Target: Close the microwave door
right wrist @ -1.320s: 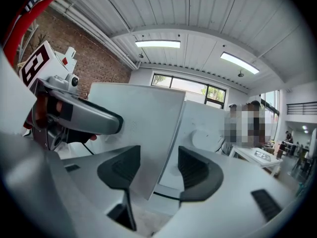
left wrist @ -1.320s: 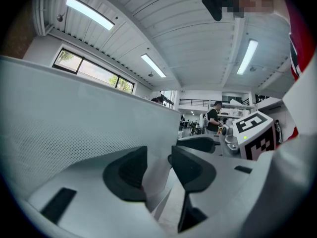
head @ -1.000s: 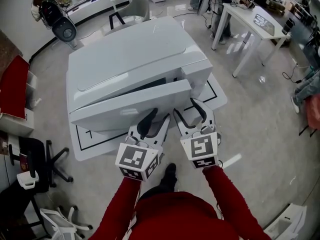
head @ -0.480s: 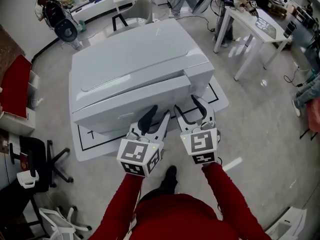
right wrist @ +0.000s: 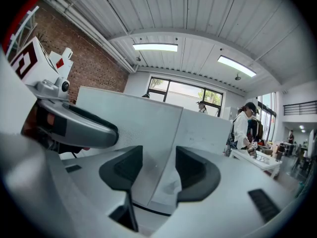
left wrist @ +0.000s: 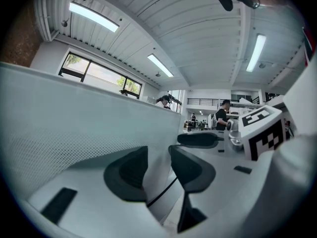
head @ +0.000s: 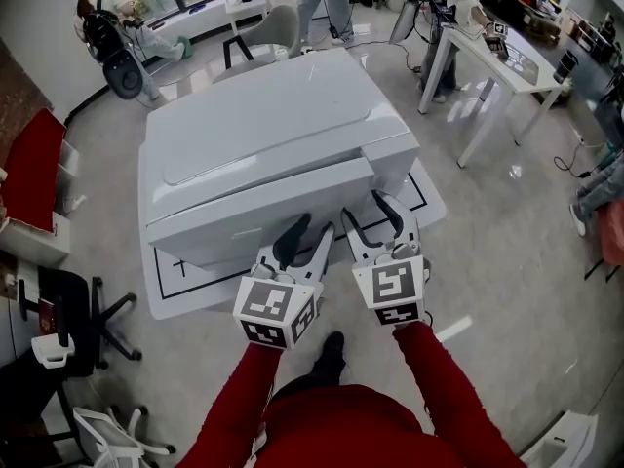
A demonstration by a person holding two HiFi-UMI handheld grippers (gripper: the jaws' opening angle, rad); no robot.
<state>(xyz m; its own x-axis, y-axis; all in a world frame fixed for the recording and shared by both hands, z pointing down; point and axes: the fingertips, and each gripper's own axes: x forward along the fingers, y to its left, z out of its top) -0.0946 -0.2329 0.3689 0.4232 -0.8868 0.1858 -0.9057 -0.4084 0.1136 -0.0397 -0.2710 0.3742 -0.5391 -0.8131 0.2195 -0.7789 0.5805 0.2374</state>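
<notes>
Left claw (head: 312, 226) and right claw (head: 365, 206), at 6 o'clock of the microwave (head: 263, 115), gape empty, jaws just narrowing slightly, facing its plain white door (head: 253, 208).

**Smooth white shell, rough brick behind**

The microwave (head: 263, 105) has a smooth white casing with a soft satin sheen; its door (left wrist: 74, 118) carries a fine dotted mesh print. The white sheet (head: 190, 291) beneath looks matt. The sleeves (head: 239, 412) are red cloth, the floor (head: 507, 242) polished grey, the brick wall (right wrist: 94, 58) rough
</notes>
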